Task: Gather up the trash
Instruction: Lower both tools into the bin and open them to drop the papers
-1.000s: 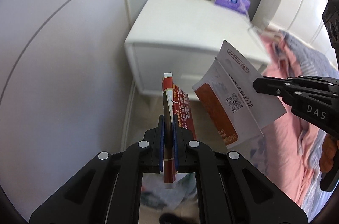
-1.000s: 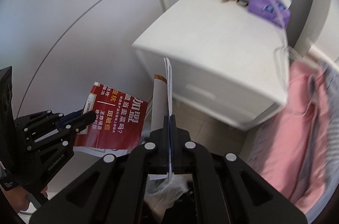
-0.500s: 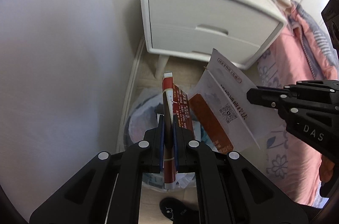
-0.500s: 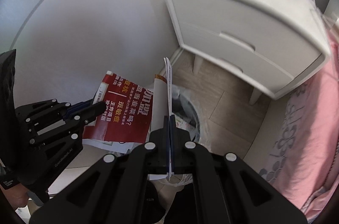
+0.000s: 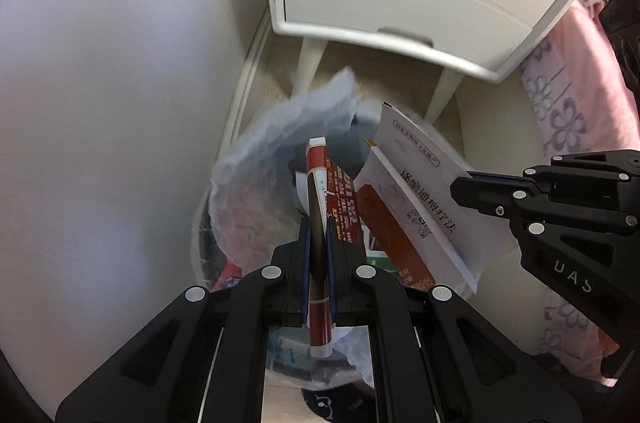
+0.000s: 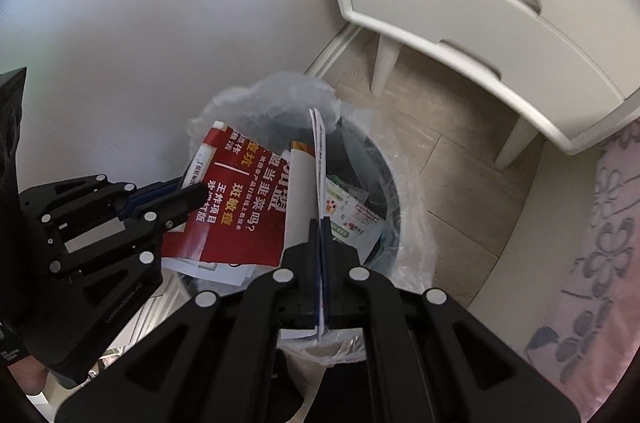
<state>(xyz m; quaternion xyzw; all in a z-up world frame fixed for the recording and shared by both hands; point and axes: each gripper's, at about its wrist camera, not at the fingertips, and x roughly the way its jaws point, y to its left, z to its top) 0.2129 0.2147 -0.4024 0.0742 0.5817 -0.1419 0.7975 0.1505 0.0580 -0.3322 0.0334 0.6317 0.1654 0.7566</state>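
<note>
The left tool is clamped on the edge of a red leaflet, and the right tool grips a white folded leaflet. Both papers hang just above the trash bin, which has a clear plastic liner and some paper waste inside. The bin stands on the floor near the white nightstand, left of the pink bed.
</note>
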